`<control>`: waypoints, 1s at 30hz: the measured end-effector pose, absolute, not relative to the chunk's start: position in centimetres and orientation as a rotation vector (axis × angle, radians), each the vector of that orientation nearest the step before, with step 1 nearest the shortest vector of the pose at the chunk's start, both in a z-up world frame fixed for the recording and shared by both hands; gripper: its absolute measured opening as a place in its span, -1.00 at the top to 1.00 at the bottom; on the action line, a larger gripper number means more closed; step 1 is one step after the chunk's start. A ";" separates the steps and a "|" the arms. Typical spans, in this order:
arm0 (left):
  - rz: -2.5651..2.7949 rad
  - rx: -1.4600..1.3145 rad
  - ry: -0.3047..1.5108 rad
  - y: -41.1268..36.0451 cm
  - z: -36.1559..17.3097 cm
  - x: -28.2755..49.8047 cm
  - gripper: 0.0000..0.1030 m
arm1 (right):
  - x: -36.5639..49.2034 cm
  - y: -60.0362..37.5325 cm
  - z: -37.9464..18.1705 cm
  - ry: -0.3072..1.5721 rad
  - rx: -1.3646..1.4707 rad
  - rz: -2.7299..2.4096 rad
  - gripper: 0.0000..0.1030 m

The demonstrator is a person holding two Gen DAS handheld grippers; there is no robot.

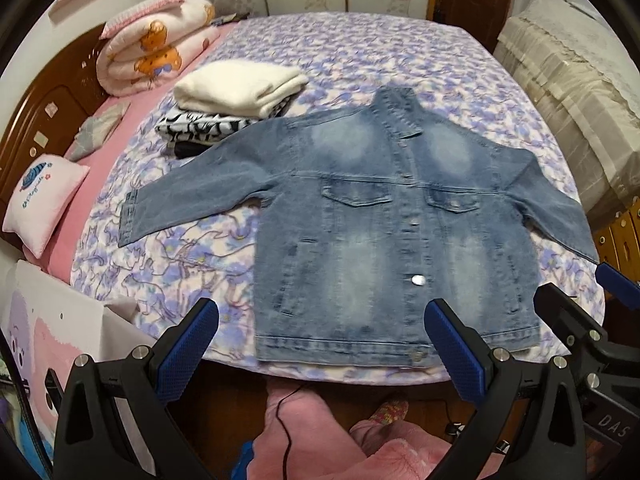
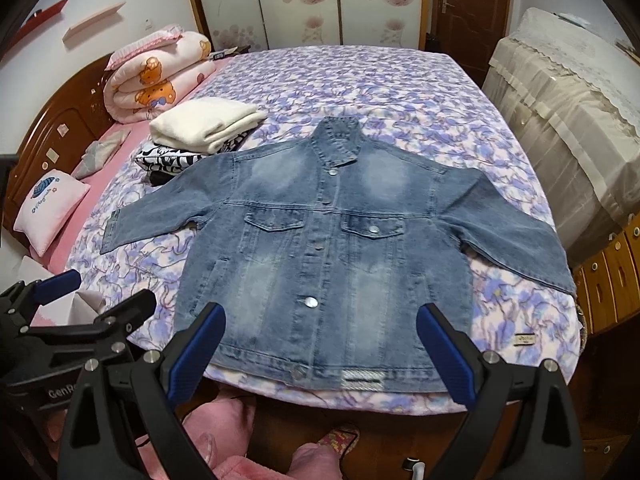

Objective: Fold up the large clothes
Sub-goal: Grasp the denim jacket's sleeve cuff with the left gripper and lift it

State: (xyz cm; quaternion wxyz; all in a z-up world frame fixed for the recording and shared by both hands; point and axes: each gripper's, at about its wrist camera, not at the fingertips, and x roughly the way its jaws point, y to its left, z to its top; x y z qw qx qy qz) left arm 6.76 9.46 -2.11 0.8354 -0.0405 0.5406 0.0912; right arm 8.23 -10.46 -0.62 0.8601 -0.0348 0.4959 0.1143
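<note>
A blue denim jacket (image 1: 384, 216) lies flat and buttoned, front up, on the purple floral bed (image 1: 340, 52), both sleeves spread out, hem at the near edge. It also shows in the right wrist view (image 2: 328, 236). My left gripper (image 1: 320, 320) is open and empty, held above the near bed edge over the jacket's hem. My right gripper (image 2: 320, 328) is open and empty, also above the hem. The right gripper shows at the right edge of the left wrist view (image 1: 576, 292). The left gripper shows at the left edge of the right wrist view (image 2: 100, 292).
A stack of folded clothes (image 1: 236, 100) with a cream piece on top sits left of the jacket. A rolled pink quilt (image 1: 152, 44) and a pink pillow (image 1: 40, 204) lie by the wooden headboard. A covered cabinet (image 2: 568, 120) stands right of the bed.
</note>
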 end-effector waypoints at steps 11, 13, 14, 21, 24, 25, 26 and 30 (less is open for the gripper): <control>0.164 -0.326 1.408 29.4 -9.4 11.8 -0.98 | 14.4 5.1 -6.0 1.260 -0.078 0.242 -0.88; 0.173 -0.362 1.446 32.7 -10.9 12.2 -0.98 | 15.2 8.0 -7.2 1.295 -0.100 0.219 -0.88; 0.175 -0.381 1.465 34.5 -11.8 12.6 -0.98 | 15.6 9.6 -7.8 1.304 -0.120 0.207 -0.88; 0.220 -0.552 1.532 44.6 -17.1 15.1 -0.98 | 17.6 18.4 -11.3 1.352 -0.331 0.207 -0.88; 0.256 -0.651 1.542 48.6 -19.8 16.0 -0.98 | 18.1 21.2 -12.4 1.359 -0.438 0.237 -0.88; 0.269 -0.680 1.541 49.7 -20.6 16.2 -0.98 | 18.2 22.0 -12.7 1.360 -0.466 0.242 -0.88; 0.283 -0.706 1.535 50.8 -21.4 16.3 -0.98 | 18.3 22.8 -13.0 1.361 -0.498 0.250 -0.88; 0.377 -0.801 1.483 55.1 -24.6 16.2 -0.93 | 18.6 25.2 -14.4 1.393 -0.581 0.297 -0.88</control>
